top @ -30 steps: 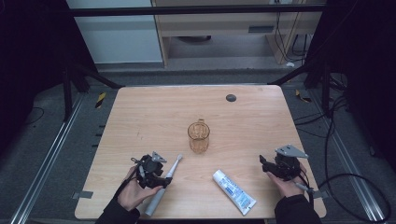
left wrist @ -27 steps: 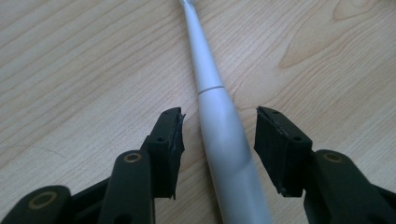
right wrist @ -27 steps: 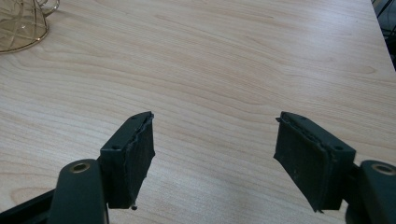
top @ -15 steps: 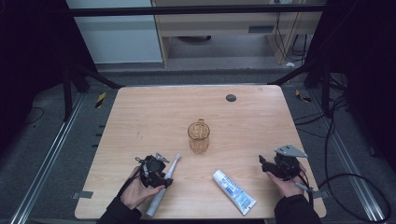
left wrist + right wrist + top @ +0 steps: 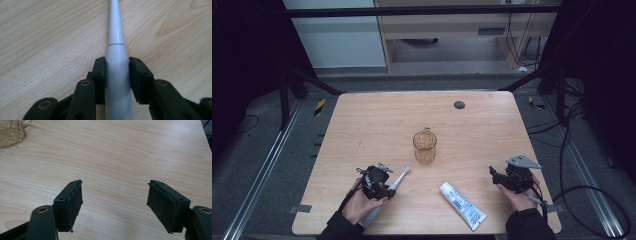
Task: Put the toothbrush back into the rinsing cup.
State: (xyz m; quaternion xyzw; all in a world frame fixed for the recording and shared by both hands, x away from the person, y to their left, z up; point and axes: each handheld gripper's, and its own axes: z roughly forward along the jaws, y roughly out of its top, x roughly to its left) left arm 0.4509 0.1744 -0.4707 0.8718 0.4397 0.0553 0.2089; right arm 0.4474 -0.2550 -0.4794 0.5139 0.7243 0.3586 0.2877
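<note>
- a wooden table [image 5: 377,125] seen from above, with a person's forearms coming in from the near edge, a gripper in each hand.
- left gripper [image 5: 384,186] sits low at the near left, over a white electric toothbrush [image 5: 388,194] that lies flat on the wood, head pointing far and right toward the cup.
- in the left gripper view the jaws have just been closing; the pads [image 5: 99,75] now stand on either side of the thick handle [image 5: 117,72], the left one touching it, the right one touching or just shy of it. it looks like a grip being taken to lift the brush.
- right gripper [image 5: 497,176] rests at the near right, jaws spread wide with nothing between them, bare wood beyond; it seems to be waiting.
- a toothpaste tube [image 5: 463,205] lies flat between the two hands, near the front edge, within reach of the right gripper.
- a clear amber cup [image 5: 424,146] stands upright at the table's middle, a likely place to put the brush.
- a small dark disc [image 5: 459,104] lies at the far side.
</note>
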